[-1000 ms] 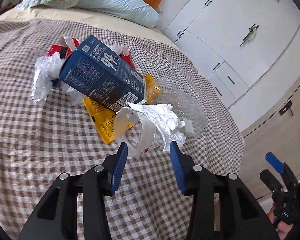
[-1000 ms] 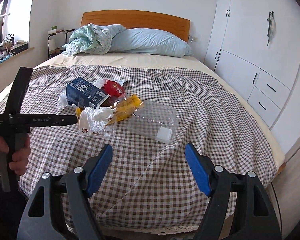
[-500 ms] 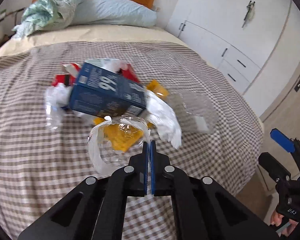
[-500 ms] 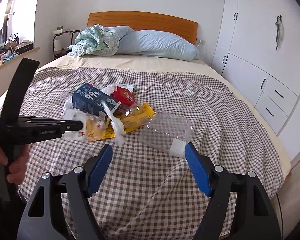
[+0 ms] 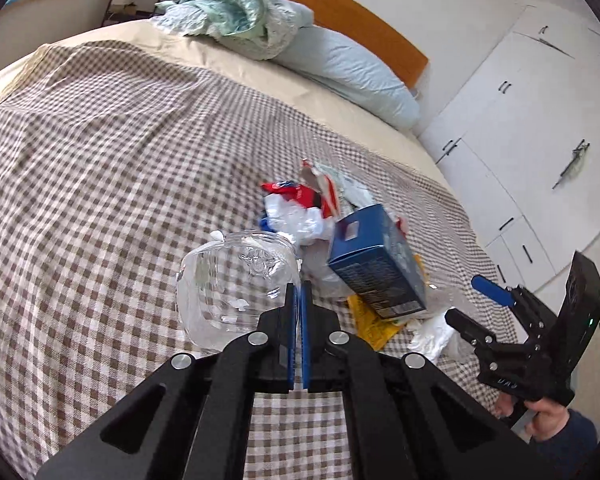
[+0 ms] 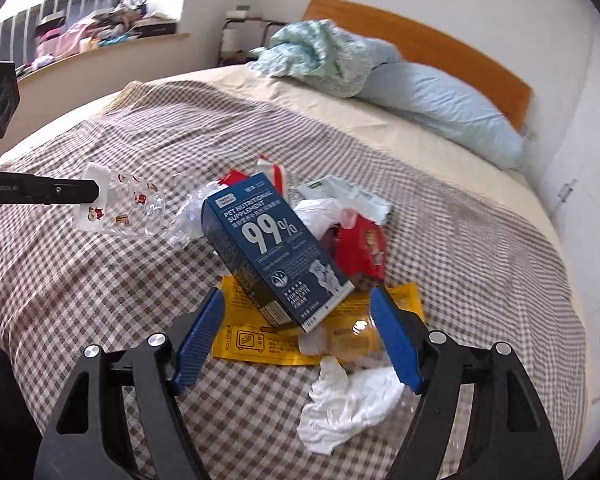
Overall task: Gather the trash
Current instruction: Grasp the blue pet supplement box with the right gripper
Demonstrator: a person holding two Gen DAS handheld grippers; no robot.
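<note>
Clear plastic cup (image 5: 236, 284), printed with small red figures, pinched by its rim in the left gripper (image 5: 298, 300); jaws pressed together on it. Cup held above the checked bedspread (image 5: 100, 168), left of the trash pile. Right gripper (image 6: 296, 340) spread wide, fingers either side of the near end of a dark blue carton (image 6: 272, 256) marked 99%, not touching it. Carton lies tilted on a yellow wrapper (image 6: 252, 336). Crumpled white tissue (image 6: 348, 400) nearest, between the right gripper's fingers. Red packet (image 6: 364, 248) right of carton. Pale blue pillow (image 6: 440, 112) at far end.
</note>
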